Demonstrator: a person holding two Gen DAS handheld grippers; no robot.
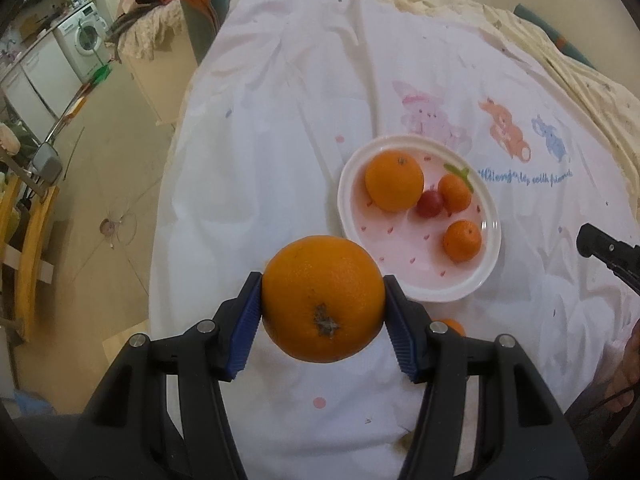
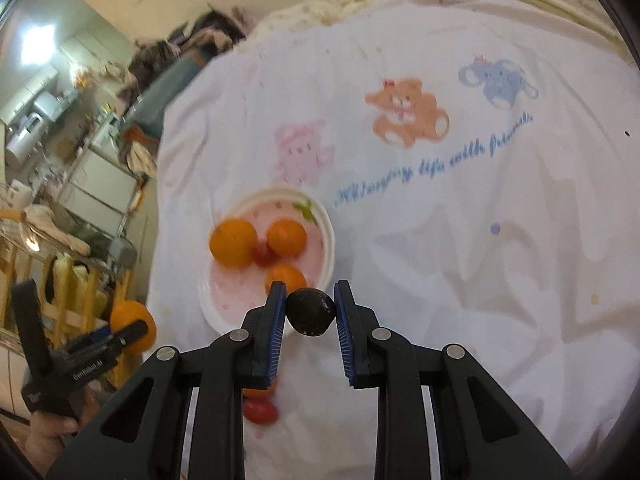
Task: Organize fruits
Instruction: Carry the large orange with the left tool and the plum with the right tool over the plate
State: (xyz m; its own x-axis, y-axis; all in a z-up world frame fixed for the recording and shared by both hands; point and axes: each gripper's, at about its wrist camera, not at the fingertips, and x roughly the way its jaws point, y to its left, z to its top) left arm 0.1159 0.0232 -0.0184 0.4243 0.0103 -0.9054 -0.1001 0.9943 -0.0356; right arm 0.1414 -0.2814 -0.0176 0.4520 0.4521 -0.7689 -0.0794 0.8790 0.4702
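Left wrist view. My left gripper is spread wide and clamped on a large orange, blue pads pressing its two sides, stem scar turned toward the camera. The fruit hangs above the white cloth, just short of the plate. I read that as a carry toward the plate. The plate already has one big orange, two small mandarins and a red cherry tomato bunched toward its far side, which leaves the near side bare, probably the landing spot. The right gripper's tip shows only at the edge.

Right wrist view (somewhat blurred). My right gripper is narrowed around a dark round fruit, maybe a plum. The left pad touches it; on the right a thin gap seems to show, so I cannot tell how firm the grip is. It sits over the plate's near rim. Below the fingers a red tomato lies on the cloth, not yet collected, with something orange beside it, mostly hidden.
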